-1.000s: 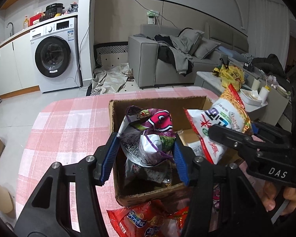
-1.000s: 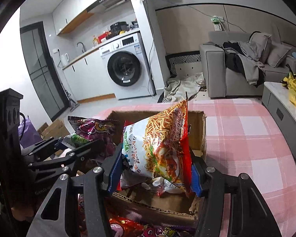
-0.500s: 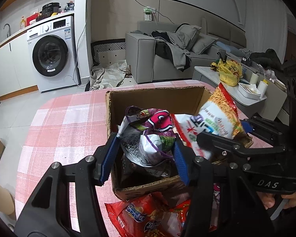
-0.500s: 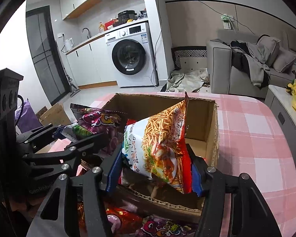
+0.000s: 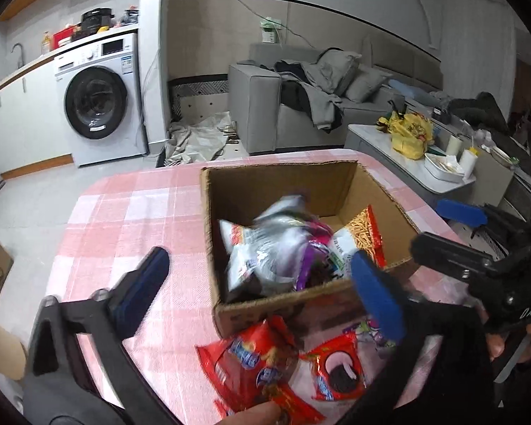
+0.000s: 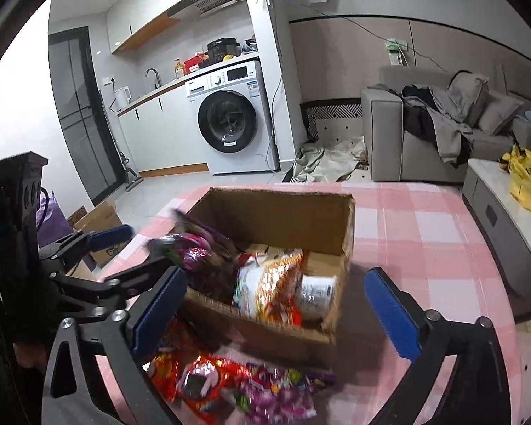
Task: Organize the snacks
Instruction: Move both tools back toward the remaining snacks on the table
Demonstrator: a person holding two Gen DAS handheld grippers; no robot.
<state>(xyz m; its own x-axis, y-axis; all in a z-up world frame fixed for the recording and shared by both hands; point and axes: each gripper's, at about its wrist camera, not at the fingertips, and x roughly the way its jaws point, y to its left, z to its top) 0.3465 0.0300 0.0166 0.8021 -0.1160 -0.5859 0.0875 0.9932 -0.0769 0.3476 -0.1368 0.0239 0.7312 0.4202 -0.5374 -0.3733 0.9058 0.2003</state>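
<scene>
The purple snack bag (image 5: 265, 248) and the orange noodle-snack bag (image 6: 269, 290) lie in the cardboard box (image 5: 276, 177) on our pink checked table (image 5: 124, 212), beyond both claws. Our left claw (image 5: 262, 283) and right claw (image 6: 276, 311) are opening wide, nothing between their pads. More red packets (image 5: 262, 361) lie before the box.

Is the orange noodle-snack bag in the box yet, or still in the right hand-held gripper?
In the box. The noodle-snack bag lies inside the cardboard box, and the right hand-held gripper is opening, its blue pads clear of the bag.
</scene>
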